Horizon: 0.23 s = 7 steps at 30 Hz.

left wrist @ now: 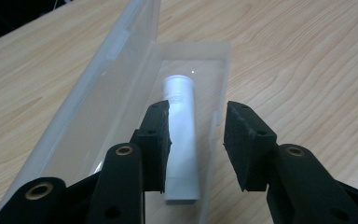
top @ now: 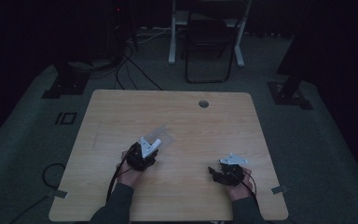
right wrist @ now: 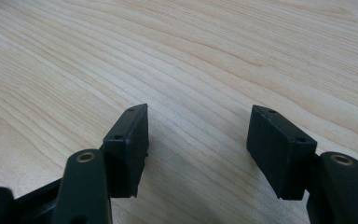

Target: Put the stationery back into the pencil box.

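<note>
White tube (left wrist: pixel 181 135) lies in the clear case (left wrist: pixel 121 70); our left gripper (left wrist: pixel 196 140), jaws apart, should lift clear, right gripper (right wrist: pixel 198 149) idle, open

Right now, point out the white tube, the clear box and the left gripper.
white tube (left wrist: pixel 181 112), left gripper view, its upper body
clear box (left wrist: pixel 98 93), left gripper view, its open lid
left gripper (left wrist: pixel 196 140), left gripper view, between its fingertips

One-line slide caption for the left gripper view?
Open left claw above a white tube lying in a clear, open-lidded plastic box on the wooden table.
</note>
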Tool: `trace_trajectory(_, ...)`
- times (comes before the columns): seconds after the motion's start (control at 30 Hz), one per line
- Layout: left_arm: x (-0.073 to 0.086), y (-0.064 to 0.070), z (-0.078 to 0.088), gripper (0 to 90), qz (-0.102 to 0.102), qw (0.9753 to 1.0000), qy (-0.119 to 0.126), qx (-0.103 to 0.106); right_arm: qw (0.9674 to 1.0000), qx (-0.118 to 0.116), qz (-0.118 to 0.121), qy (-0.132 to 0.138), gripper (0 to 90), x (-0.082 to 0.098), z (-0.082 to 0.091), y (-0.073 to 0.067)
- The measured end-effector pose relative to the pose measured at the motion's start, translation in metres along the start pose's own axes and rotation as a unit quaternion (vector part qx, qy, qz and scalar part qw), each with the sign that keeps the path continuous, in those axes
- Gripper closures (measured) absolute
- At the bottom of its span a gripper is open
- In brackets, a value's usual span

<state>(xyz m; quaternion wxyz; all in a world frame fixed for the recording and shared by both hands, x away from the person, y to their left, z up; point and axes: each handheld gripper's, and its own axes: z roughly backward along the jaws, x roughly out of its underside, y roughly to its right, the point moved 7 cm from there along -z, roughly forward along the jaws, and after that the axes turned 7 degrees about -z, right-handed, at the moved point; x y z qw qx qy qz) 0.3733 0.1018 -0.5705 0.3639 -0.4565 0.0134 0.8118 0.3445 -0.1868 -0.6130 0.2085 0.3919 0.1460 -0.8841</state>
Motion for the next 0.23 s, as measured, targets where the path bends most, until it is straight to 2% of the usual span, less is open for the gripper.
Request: trace_trajectory(0.23,-0.002,0.014,0.009,57.8,0.004,0.9994,0.021,0.026,1.0000,0.000,0.000,0.000,38.5,0.000,0.000,0.000)
